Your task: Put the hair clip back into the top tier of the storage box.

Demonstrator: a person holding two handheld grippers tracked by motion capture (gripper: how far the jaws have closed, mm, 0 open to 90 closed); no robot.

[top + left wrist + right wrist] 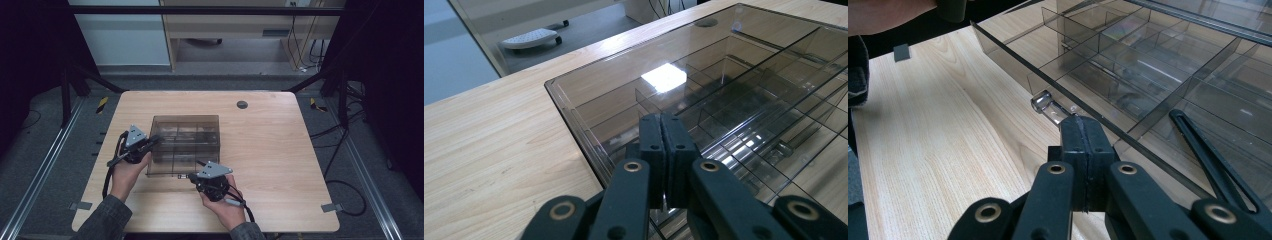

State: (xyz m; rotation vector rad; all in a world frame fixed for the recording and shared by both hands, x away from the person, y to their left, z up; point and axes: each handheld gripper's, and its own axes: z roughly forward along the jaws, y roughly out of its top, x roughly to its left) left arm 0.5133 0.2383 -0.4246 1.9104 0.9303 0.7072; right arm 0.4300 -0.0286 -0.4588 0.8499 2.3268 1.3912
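We have the smoky, see-through plastic compartment box [185, 145] lying flat in the middle of the pale wooden table [280, 165], and both claws sit against it, likely to steady it and work its lid. Our left gripper [156, 141], at the box's left edge in the high view, has its black jaws pressed together with nothing between them, tips resting over the box's corner rim [574, 107]. Our right gripper [191, 176], at the lower edge of the box, is likewise fully closed, its tips just beside a small clear knob-like latch [1045, 104] on the front wall; we cannot tell whether it pinches it. Inside, thin dividers split the box into many cells, which look empty, though reflections hide some.
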